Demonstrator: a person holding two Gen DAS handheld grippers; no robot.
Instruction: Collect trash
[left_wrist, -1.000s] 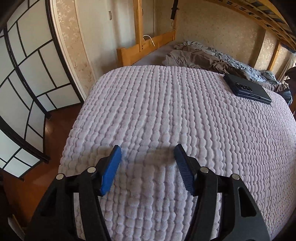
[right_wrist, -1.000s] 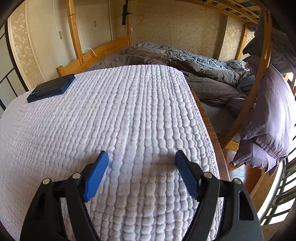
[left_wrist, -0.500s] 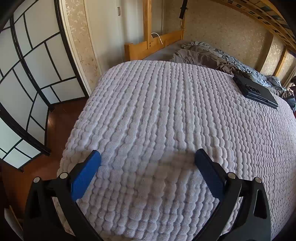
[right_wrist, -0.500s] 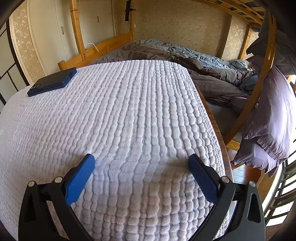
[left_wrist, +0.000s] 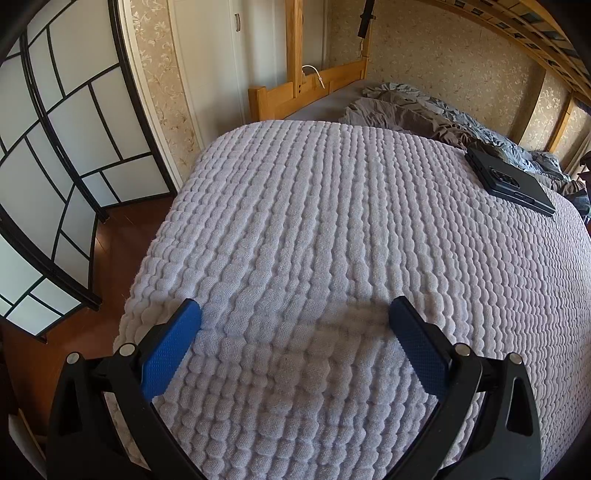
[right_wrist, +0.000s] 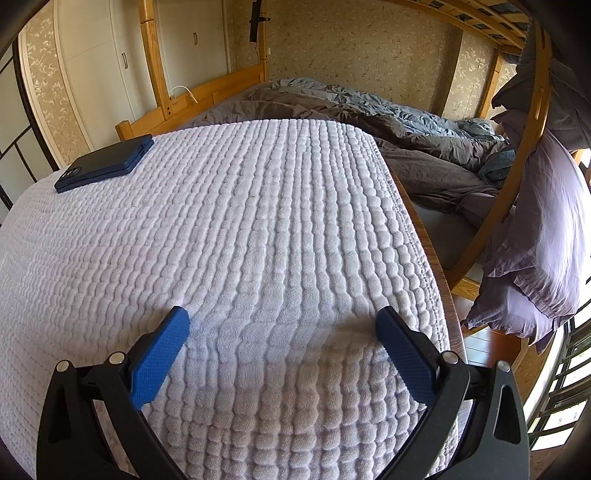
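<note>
Left tongs (left_wrist: 294, 314) spread wide, empty, tilted down over lilac textured blanket (left_wrist: 332, 229) near its left edge; wood floor (left_wrist: 122, 236) and screen panels (left_wrist: 55, 147) beyond. Dark phone (left_wrist: 509, 181) lies far right. Right tongs (right_wrist: 282, 321) also apart, empty, near blanket's right edge; rumpled grey bedding (right_wrist: 406, 147) beyond. No trash visible.

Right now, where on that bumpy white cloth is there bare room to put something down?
Nearly everywhere: the white waffle-textured cloth lies bare from the open grippers to its far edge. Only the dark blue phone case takes one far corner. The rumpled grey bedding beyond is cluttered.
</note>
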